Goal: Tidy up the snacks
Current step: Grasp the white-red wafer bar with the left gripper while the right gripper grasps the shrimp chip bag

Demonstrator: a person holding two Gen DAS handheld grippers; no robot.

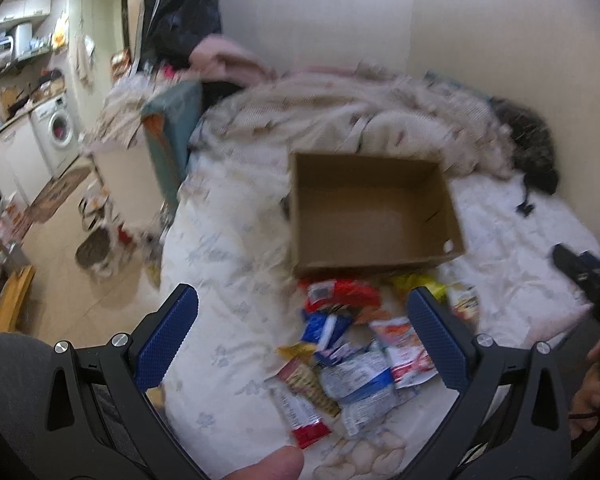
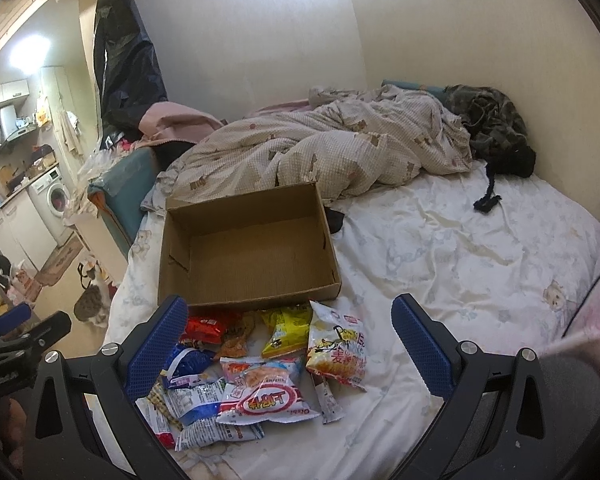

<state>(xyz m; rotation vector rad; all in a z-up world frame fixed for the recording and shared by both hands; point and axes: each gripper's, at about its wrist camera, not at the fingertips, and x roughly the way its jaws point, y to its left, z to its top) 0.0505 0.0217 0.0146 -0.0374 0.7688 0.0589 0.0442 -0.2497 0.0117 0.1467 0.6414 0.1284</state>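
On the bed, right in front of me, sits the pile of snack packets [image 2: 256, 372], and just past it at 12 o'clock is the open cardboard box [image 2: 248, 240]. The box has nothing in it. Its long side runs from 9 o'clock to 3 o'clock in the right wrist view, and its near wall almost touches the top packets.

My right gripper [image 2: 288, 352] has its jaws wide apart and holds nothing. The pile lies low between the jaws, a bit toward 10 o'clock. The white puffy packet with the red oval [image 2: 266, 398] is in the middle, near the gripper's mouth. The tall cartoon packet [image 2: 337, 346] stands up and down on the 3 o'clock side of the pile, and the yellow packet [image 2: 286, 330] is just under the box wall.

My left gripper [image 1: 302, 340] is wide too, and empty. From there the pile [image 1: 352, 356] lies toward 2 o'clock, closer to its right jaw, and the box [image 1: 370, 212] is at about 1 o'clock. I think the right gripper has the easier reach, since the pile sits more squarely in its mouth.

The right wrist view is sharp and shows each packet clearly. The left wrist view is blurry, so the packets run together there. But it shows a long packet with a red end [image 1: 300, 408] that is partly hidden behind the left jaw in the right view. It also shows a thumb tip [image 1: 268, 466] at 6 o'clock.
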